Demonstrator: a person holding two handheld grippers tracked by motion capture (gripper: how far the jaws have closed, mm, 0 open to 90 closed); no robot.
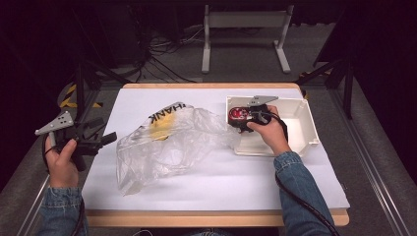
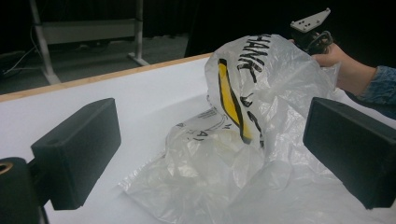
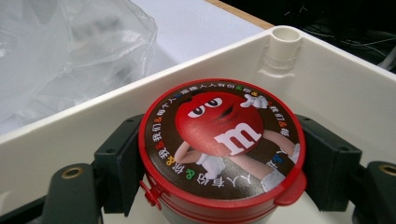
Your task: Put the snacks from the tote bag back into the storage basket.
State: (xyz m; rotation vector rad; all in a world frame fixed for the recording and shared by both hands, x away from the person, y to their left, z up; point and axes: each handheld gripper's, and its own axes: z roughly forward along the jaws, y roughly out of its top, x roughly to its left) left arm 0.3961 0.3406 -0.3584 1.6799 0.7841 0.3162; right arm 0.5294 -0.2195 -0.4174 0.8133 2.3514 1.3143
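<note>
Table [image 1: 206, 189]: white top, wood edge; carries all items below.

Bag [image 1: 162, 142]: clear plastic, crumpled, yellow and black print; lies at the table's centre-left, mouth slumped, touching or nearly touching the tray's left wall.

Tray [image 1: 305, 120]: white plastic box at the table's right, walls upright, one corner post visible in the right gripper view.

Left gripper [image 1: 91, 137]: held off the table's left edge, jaws wide apart and empty, aimed at the bag [image 2: 243, 140].

Right gripper [image 1: 246, 117]: inside the tray's left end, jaws closed on either side of the tub.

Tub [image 3: 222, 140]: round, red-rimmed lid printed with a red candy figure; held low in the tray [image 3: 327, 88], just beside its wall.

Risks, as judged: smooth round sides may slip from the flat jaws if tilted; lifting could knock the tray wall; the limp bag offers no open mouth without the left gripper's help.
</note>
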